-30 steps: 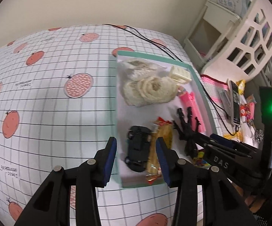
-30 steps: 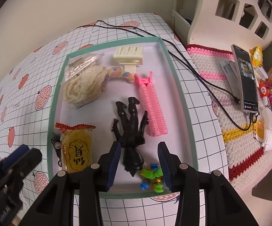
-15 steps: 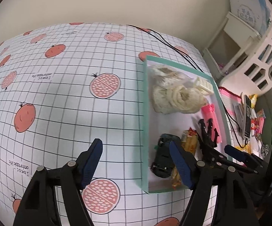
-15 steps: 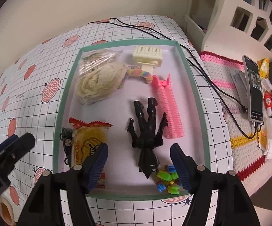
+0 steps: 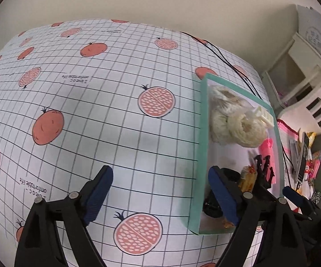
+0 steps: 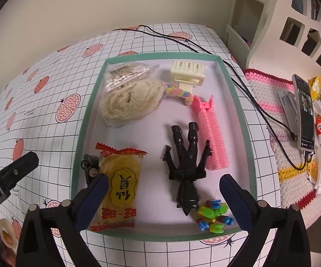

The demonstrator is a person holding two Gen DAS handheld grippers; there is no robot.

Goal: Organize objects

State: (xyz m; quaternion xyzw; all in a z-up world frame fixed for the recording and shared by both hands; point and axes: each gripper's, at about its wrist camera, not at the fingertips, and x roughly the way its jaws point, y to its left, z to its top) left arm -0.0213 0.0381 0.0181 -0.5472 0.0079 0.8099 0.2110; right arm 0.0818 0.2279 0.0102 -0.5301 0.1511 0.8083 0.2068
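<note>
Pomegranate-print tablecloth (image 5: 93, 115), left tongs (image 5: 160, 191) spread empty, right tongs (image 6: 163, 197) spread above tray (image 6: 249, 155).

Green-rimmed tray (image 6: 247, 133); black figure (image 6: 186, 166); pink roller (image 6: 211, 138); yellow-red snack packet (image 6: 120, 184); pomegranate-printed grid tablecloth (image 5: 93, 122).

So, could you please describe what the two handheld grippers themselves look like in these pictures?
Both are alike: the left gripper and right gripper each have two black plastic arms with silver rivets, tipped with dark blue fingers. In the right wrist view, the left one's black body shows part of a white printed label. No cables, hands or sleeves are visible.
</note>
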